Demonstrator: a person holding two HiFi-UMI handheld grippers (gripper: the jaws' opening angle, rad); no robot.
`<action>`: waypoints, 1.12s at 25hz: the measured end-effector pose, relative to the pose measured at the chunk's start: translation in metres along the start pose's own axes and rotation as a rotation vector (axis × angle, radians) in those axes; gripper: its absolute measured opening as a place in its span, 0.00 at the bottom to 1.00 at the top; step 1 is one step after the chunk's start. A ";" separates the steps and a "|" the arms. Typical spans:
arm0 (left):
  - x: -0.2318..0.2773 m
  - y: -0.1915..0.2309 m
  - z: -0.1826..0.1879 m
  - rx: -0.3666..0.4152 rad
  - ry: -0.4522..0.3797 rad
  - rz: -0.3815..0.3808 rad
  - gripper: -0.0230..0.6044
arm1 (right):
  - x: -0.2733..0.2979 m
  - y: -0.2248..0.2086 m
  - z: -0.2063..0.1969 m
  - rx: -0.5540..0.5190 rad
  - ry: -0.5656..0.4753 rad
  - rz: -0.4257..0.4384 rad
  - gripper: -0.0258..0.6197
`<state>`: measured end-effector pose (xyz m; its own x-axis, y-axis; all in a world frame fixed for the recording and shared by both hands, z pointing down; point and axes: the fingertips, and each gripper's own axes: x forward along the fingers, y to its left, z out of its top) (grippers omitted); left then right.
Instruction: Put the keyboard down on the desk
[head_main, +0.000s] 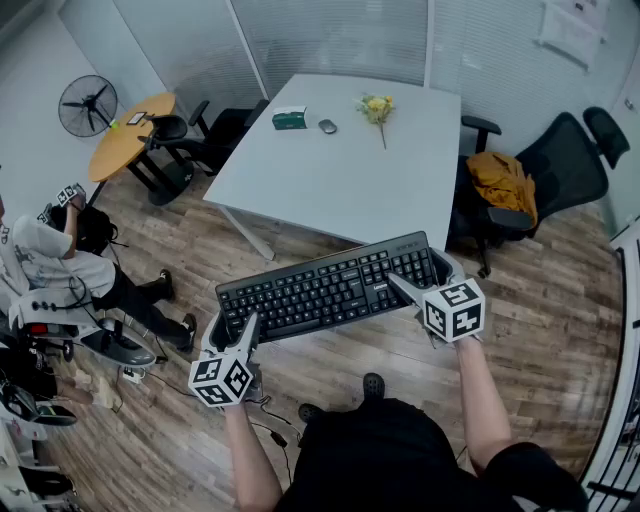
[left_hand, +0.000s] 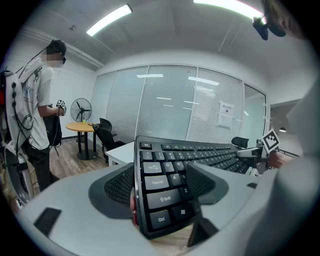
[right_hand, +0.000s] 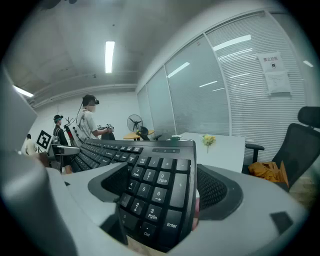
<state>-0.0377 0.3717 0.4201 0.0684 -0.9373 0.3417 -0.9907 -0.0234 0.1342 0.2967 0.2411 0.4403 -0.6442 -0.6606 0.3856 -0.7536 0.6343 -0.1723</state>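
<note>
A black keyboard (head_main: 325, 285) hangs level in the air over the wooden floor, short of the white desk (head_main: 340, 175). My left gripper (head_main: 236, 332) is shut on its left end, with the Ctrl and Shift keys (left_hand: 160, 197) between the grey pads. My right gripper (head_main: 416, 286) is shut on its right end, where the number pad (right_hand: 155, 192) fills the jaws. In the left gripper view the keyboard (left_hand: 205, 156) runs away to the right gripper's marker cube (left_hand: 270, 140). The desk's near edge lies beyond the keyboard.
On the desk's far part lie a green box (head_main: 289, 118), a mouse (head_main: 327, 126) and a yellow flower (head_main: 376, 107). An office chair with orange cloth (head_main: 500, 185) stands right of the desk. Black chairs (head_main: 215, 135), a round wooden table (head_main: 130, 132) and a person (head_main: 60, 262) are at left.
</note>
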 end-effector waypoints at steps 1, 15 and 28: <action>-0.001 0.000 0.001 -0.001 -0.001 0.000 0.54 | -0.001 0.000 0.002 -0.004 0.000 0.001 0.71; -0.015 -0.007 -0.008 -0.023 0.000 0.020 0.54 | -0.008 0.001 -0.003 0.012 0.002 0.026 0.71; 0.000 0.003 -0.031 -0.035 0.032 0.031 0.54 | 0.015 -0.004 -0.026 0.035 0.046 0.035 0.71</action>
<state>-0.0373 0.3821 0.4495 0.0416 -0.9259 0.3755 -0.9877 0.0186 0.1553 0.2941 0.2392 0.4706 -0.6644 -0.6181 0.4202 -0.7350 0.6422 -0.2176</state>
